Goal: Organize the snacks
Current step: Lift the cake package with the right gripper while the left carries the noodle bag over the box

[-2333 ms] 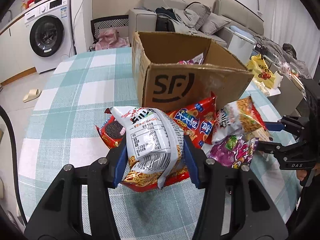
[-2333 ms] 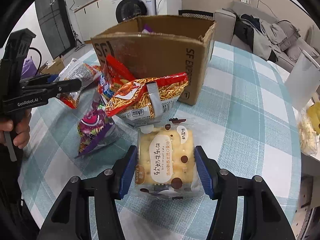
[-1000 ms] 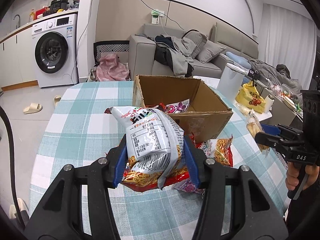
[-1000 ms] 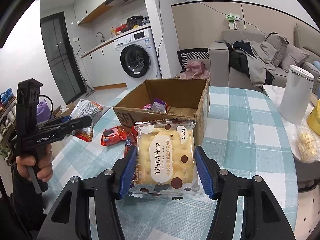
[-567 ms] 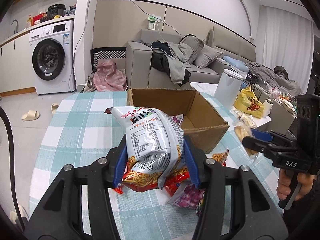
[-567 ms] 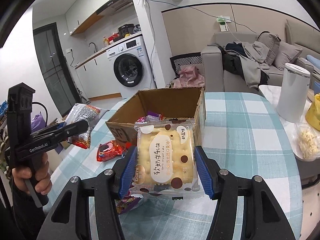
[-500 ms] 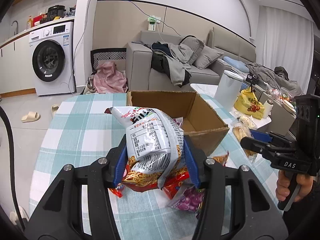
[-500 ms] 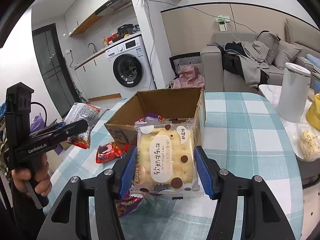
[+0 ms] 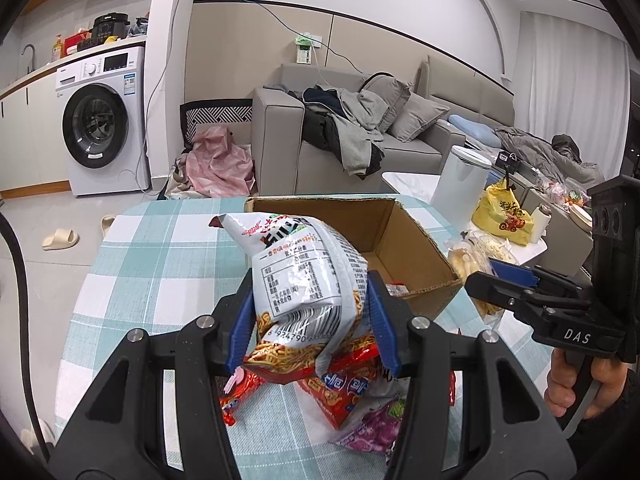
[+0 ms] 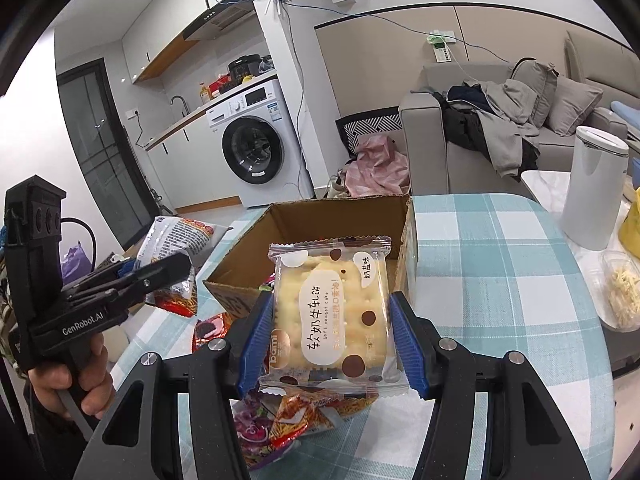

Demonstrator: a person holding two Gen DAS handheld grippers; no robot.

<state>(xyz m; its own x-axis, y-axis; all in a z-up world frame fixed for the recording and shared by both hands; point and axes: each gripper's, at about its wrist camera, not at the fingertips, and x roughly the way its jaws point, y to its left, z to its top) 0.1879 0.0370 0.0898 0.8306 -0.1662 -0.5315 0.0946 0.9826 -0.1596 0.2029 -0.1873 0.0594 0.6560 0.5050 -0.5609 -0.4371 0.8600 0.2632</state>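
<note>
Now | left hand-held gripper (image 9: 312, 320) clamps noodle bag (image 9: 304, 272) | right hand-held gripper (image 10: 332, 344) clamps cracker pack (image 10: 330, 316) | cardboard box (image 10: 240, 280) ahead

A home, seemingly: sofa (image 9: 360, 136), washing machine (image 9: 100, 120), kitchen counter (image 10: 192, 116).

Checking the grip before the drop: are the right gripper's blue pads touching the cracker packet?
Touching. The right wrist view shows both blue pads pressed against the cracker packet sides.

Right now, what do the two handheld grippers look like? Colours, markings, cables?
Both are matte black plastic with blue ribbed pads and silver screws at the finger joints. The left gripper reads "GenRobot.AI" on its side, with a black cable behind it. The right gripper reads "DAS". Each has a pistol-style handle with a grey trigger.
</note>
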